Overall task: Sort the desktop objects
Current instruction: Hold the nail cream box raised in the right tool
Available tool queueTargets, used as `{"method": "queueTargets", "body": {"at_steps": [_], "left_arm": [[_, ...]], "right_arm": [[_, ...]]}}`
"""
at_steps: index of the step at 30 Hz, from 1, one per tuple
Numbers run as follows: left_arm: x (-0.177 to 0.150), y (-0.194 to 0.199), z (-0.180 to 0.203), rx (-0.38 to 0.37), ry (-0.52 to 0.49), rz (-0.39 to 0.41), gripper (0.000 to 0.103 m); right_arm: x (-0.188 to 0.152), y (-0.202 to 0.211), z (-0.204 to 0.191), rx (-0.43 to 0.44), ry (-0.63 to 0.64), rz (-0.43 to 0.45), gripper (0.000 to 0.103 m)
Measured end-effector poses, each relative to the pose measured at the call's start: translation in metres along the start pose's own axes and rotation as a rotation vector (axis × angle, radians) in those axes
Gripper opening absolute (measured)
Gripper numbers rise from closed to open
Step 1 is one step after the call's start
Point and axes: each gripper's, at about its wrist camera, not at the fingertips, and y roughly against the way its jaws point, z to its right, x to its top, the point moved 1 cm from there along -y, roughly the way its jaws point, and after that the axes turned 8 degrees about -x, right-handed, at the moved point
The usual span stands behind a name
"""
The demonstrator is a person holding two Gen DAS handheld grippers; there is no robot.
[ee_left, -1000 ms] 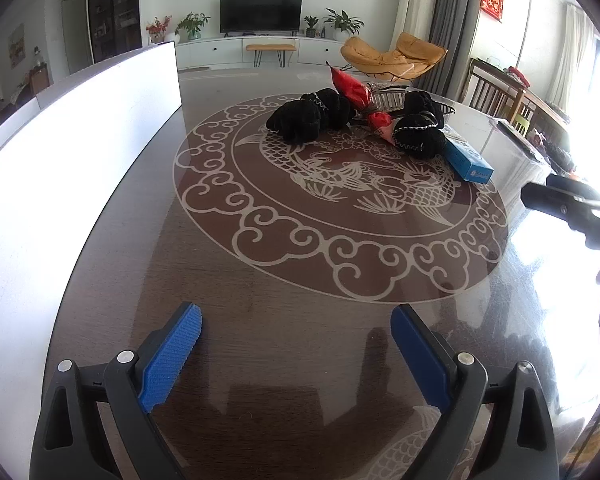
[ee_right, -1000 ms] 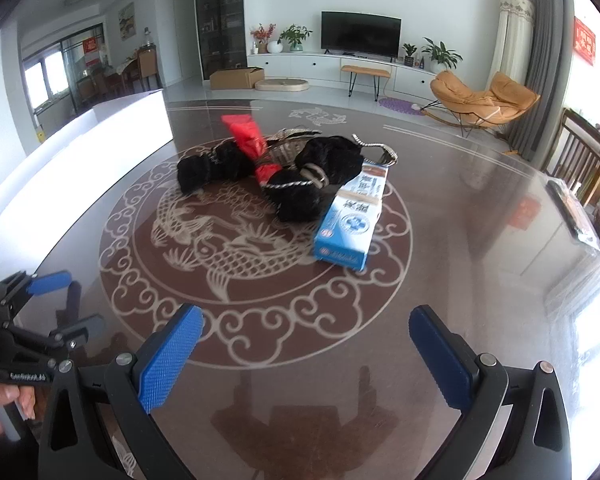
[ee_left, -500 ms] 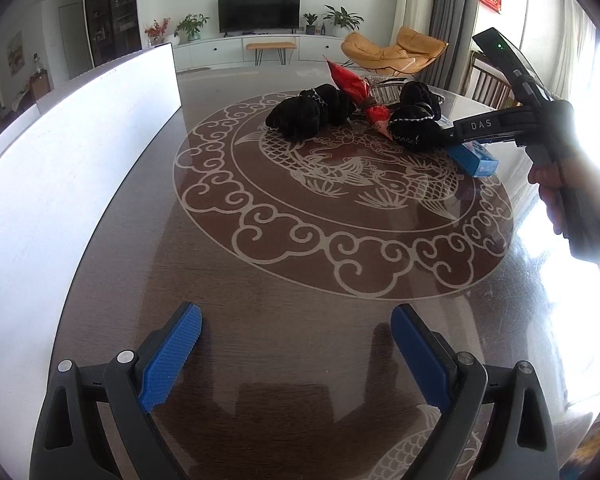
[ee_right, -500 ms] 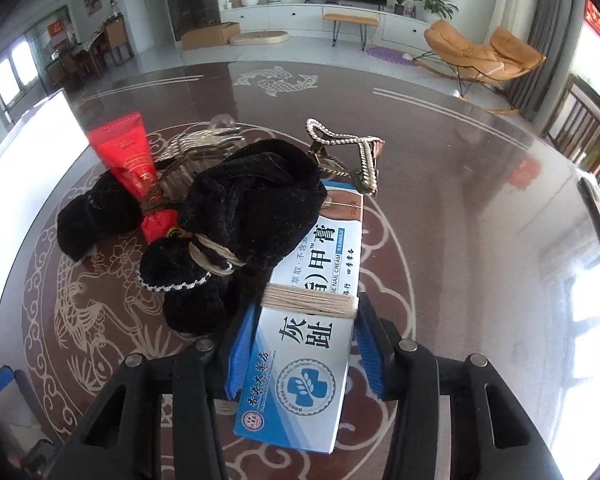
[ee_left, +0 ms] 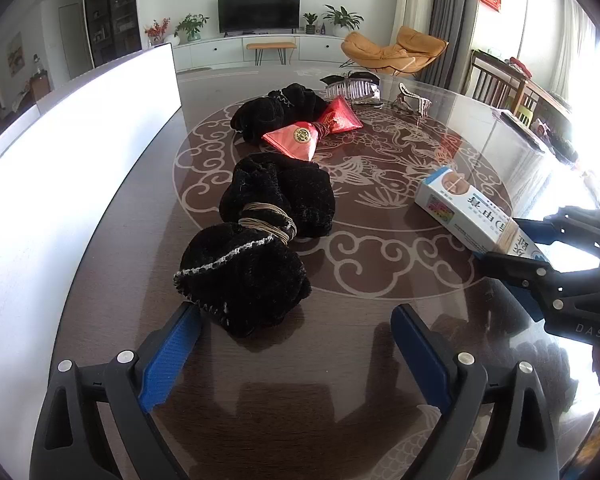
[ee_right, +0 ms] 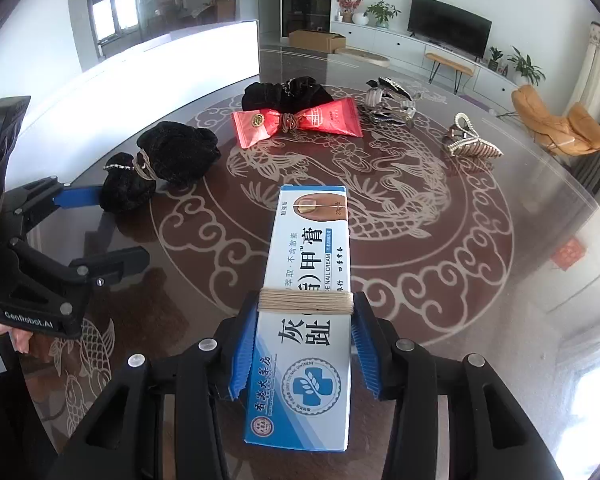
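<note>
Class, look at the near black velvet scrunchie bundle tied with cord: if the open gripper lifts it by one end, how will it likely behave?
The black velvet bundle looks soft and crumpled, so it would probably sag and squash between the pads. Being fabric, it is likely light and not fragile. The cord pinches its middle, so both lobes should come up together.

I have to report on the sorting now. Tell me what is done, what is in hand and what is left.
Done: nothing looks grouped yet. In hand: the right gripper is closing on the blue-and-white ointment box. Left: the tied black velvet bundle in front of the open left gripper, the second black bundle, the red sachets and two hair claws lie loose on the table.
</note>
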Motion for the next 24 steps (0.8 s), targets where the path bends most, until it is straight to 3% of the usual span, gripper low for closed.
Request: {"method": "queueTargets", "body": {"at_steps": [6, 10, 14, 19, 24], "left_arm": [[0.000, 0.000, 0.000, 0.002, -0.001, -0.001, 0.097], [0.000, 0.000, 0.000, 0.002, -0.002, -0.001, 0.097], [0.000, 0.001, 0.001, 0.005, -0.004, -0.002, 0.097], [0.002, -0.002, 0.005, 0.026, -0.019, -0.012, 0.097], [0.002, -0.002, 0.007, 0.028, -0.021, -0.013, 0.097]], "right_arm": [[-0.018, 0.010, 0.002, -0.029, -0.034, -0.003, 0.047], [-0.012, 0.008, 0.007, -0.030, -0.095, -0.002, 0.072], [-0.016, 0.007, 0.004, -0.027, -0.096, 0.010, 0.089], [-0.016, 0.004, 0.002, -0.019, -0.091, -0.005, 0.099], [-0.016, 0.004, 0.002, -0.016, -0.088, -0.009, 0.101]]}}
